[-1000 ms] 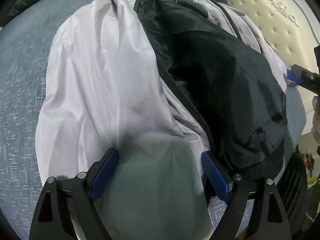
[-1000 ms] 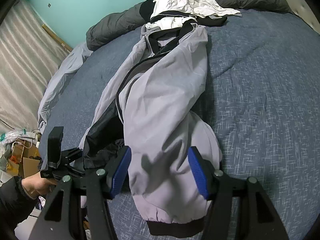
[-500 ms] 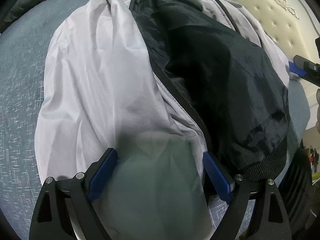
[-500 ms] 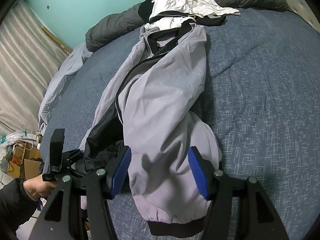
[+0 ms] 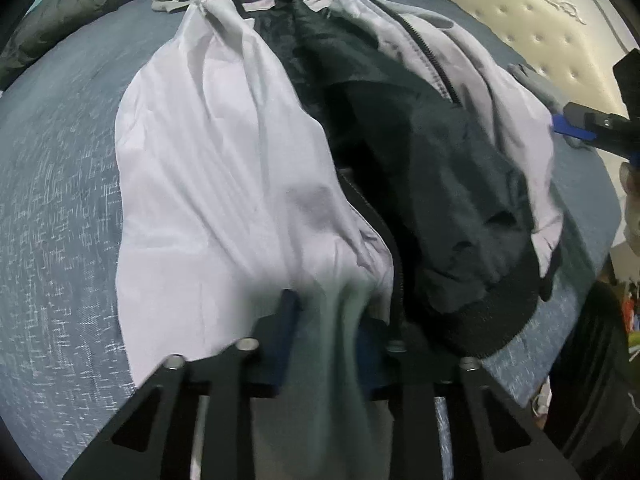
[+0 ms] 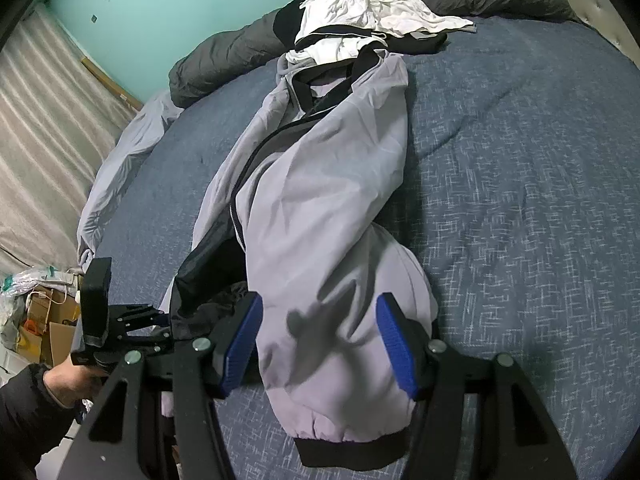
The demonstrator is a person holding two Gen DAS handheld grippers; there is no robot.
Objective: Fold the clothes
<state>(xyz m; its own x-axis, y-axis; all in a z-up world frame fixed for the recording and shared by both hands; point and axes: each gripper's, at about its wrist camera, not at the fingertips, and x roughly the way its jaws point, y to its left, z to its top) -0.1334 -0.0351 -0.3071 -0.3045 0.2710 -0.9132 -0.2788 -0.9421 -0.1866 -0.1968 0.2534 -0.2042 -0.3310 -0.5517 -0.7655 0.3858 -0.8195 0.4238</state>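
A pale grey jacket (image 6: 320, 216) with black lining and black ribbed cuffs lies lengthwise along the middle of a bed, its front open and zipper exposed, one sleeve (image 6: 344, 340) laid down the near side with its dark cuff close to the bed's edge. The left gripper (image 5: 324, 336) has bunched a fold of the grey fabric between its blue pads, its jaws closing on the cloth at the jacket's near hem; from the other side it shows as a black frame (image 6: 132, 320) held by a hand (image 6: 68, 384) in a dark sleeve. The right gripper (image 6: 320, 344) hangs over the sleeve with its jaws standing apart, the blue pads on either side of the cloth without pressing it. Beneath the jacket spreads a blue-grey bedspread (image 6: 520, 200) flecked with white. At the jacket's collar end sits a heap of white and black clothes (image 6: 372, 20), and behind it a dark grey duvet (image 6: 228, 60) is rolled along the far side. A cream tufted headboard (image 5: 520, 40) rises at one end of the bed. The wall beyond is turquoise (image 6: 160, 8), a striped pale curtain (image 6: 44, 140) hangs beside it, and cardboard boxes (image 6: 44, 320) and bags crowd the floor below.
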